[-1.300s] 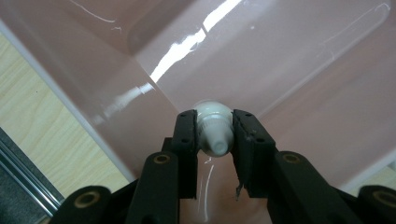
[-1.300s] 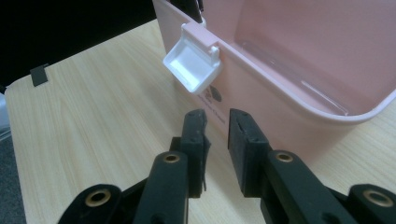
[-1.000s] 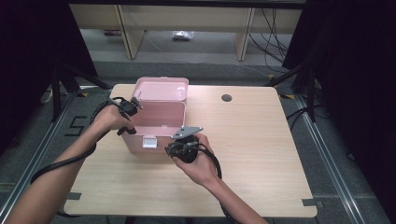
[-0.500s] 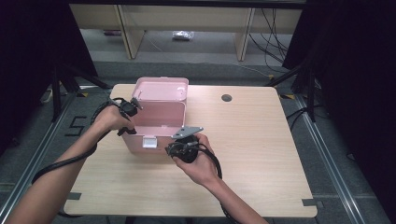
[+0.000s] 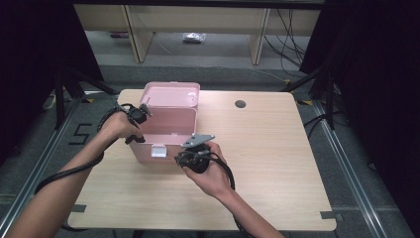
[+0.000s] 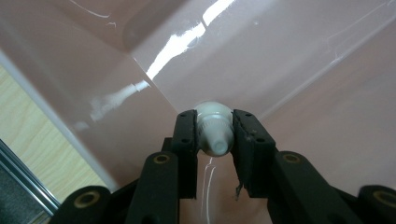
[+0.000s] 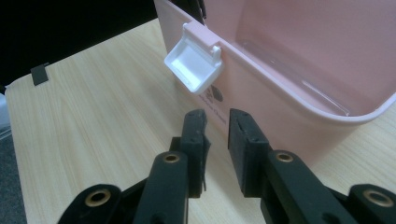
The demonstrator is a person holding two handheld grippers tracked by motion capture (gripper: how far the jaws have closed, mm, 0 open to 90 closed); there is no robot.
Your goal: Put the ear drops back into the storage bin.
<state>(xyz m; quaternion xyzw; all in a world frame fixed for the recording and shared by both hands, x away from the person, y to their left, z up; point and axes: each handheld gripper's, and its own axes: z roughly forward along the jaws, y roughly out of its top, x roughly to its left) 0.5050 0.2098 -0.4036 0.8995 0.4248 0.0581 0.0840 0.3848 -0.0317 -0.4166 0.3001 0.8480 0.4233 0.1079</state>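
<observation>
Our left gripper [image 6: 214,135] is clamped on a small white tube [image 6: 214,128] inside the pink box [image 5: 168,121]; right gripper [image 7: 216,130] jaws apart, empty, beside its front wall. Risk: tube slipping, since only its cap end is pinched.

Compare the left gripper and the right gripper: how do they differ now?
The left gripper is shut on a small white tube; the right gripper holds nothing, its fingers slightly apart. The left gripper reaches inside the pink box; the right gripper waits outside, at its front wall below the white latch. Both have black fingers.
</observation>
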